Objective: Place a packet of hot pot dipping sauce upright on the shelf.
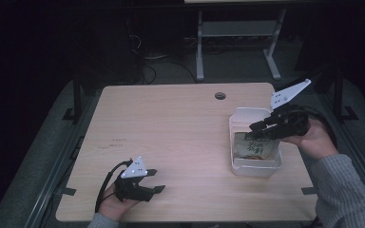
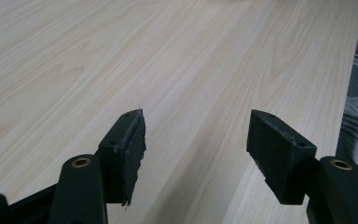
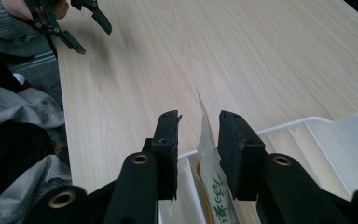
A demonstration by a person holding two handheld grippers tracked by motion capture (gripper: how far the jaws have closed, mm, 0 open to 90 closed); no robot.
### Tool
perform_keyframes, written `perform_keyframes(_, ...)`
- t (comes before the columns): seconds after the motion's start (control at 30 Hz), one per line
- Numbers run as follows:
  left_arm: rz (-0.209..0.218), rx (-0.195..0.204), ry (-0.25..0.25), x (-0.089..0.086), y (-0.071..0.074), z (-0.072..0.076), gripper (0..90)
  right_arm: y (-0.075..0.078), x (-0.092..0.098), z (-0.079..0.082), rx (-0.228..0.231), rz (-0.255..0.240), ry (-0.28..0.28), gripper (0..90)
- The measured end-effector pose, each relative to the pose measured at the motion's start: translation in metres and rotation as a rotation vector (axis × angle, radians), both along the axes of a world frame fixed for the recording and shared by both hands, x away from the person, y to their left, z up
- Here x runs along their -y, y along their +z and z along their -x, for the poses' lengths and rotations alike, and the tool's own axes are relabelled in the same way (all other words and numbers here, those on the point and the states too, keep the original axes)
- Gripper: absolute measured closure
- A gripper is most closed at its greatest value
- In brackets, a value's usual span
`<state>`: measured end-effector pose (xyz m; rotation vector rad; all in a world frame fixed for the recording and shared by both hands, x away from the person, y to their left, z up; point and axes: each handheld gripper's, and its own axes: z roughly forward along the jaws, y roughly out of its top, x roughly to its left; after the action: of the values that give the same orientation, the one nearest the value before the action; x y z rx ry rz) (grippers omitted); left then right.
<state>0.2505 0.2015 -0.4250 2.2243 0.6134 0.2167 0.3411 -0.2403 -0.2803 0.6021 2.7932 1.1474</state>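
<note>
From above we see the left gripper point(image 1: 145, 183) low over the wooden table point(image 1: 171, 128) near its front edge, jaws apart with bare wood between them. At the right, a white plastic tray point(image 1: 255, 166) holds a printed snack packet point(image 1: 255, 148). The right gripper point(image 3: 199, 128) view adds what the high view blurs: its jaws straddle the packet's upper edge, a gap visible beside one pad.

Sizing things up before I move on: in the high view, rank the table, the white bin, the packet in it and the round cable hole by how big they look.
Largest to smallest:
1. table
2. white bin
3. packet, partly hidden by the right tongs, yet it sits inside the bin
4. cable hole
</note>
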Motion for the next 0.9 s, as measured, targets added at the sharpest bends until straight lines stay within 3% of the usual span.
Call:
perform_keyframes(0.47, 0.000, 0.000, -0.002, 0.000, 0.000, 0.000, 36.2, 0.006, -0.033, 0.014, 0.027, -0.010, 0.074, 63.9)
perform_keyframes(0.9, -0.002, 0.002, 0.002, -0.002, 0.000, 0.000, 36.1, -0.010, -0.067, 0.023, 0.002, -0.009, 0.126, 60.3)
